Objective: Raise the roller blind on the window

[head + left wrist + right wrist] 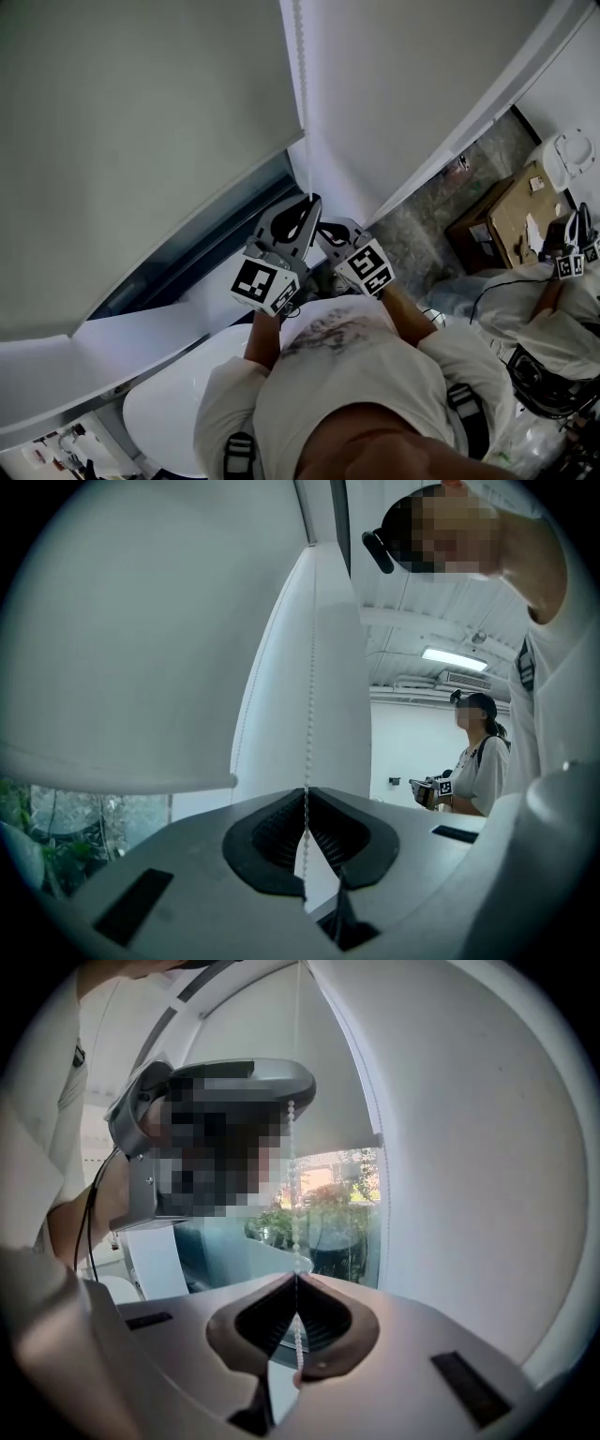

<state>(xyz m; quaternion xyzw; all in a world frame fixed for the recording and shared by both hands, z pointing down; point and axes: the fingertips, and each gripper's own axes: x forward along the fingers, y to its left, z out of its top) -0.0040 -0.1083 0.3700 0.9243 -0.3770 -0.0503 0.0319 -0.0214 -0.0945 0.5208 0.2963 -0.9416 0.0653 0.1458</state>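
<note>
The roller blind (141,141) fills the upper left of the head view, hanging low over the window, with only a dark strip of window glass (206,244) showing under its bottom edge. In the left gripper view the blind (131,630) takes up the upper left, with greenery behind the glass (66,836) at the lower left. In the right gripper view the blind (337,1091) sits at top centre and its hem crosses mid-frame above the glass (328,1204).

The bead chain (300,103) drops straight down just right of the blind's edge in the head view. Both grippers meet it at the centre of the frame. The left gripper (306,208) has its jaws pressed together on the chain (307,667), which runs up from the pinch point (306,795). The right gripper (328,231) sits just beside and below the left one, and its jaws also pinch the chain (292,1147), at (296,1279).

The window sill (141,347) crosses the lower left of the head view. A cardboard box (511,216) lies at the right edge, and a second person (478,761) stands at the right of the left gripper view.
</note>
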